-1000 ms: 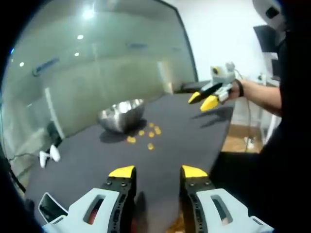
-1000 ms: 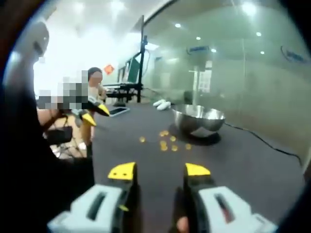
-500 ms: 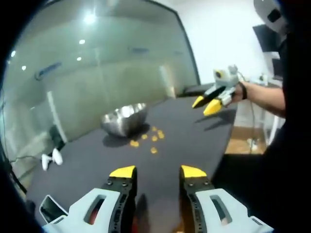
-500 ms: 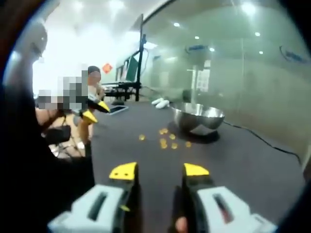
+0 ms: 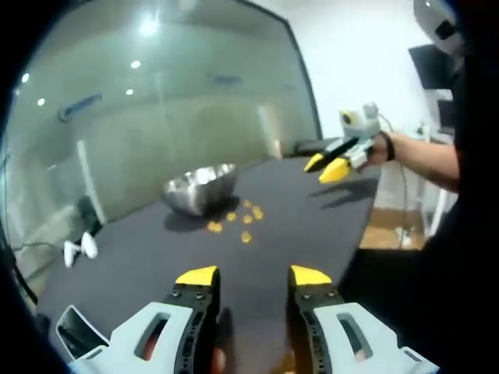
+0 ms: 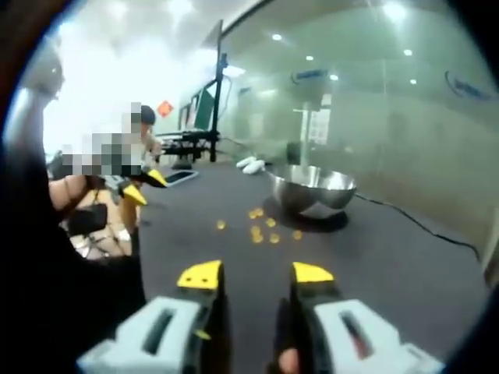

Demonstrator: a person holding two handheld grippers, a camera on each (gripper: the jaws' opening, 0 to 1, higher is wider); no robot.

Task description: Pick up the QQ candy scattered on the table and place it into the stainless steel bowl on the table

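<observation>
Yellow QQ candy (image 5: 234,221) lies scattered beside upright stainless steel bowl (image 5: 199,187)

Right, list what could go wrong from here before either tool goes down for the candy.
1. The candies are small and lie close together on the dark table; open jaws may nudge neighbours away instead of gripping one.
2. They sit right beside the stainless steel bowl; a reaching tool could knock it.
3. The left tool and right tool face the same cluster from opposite sides and might collide.
</observation>
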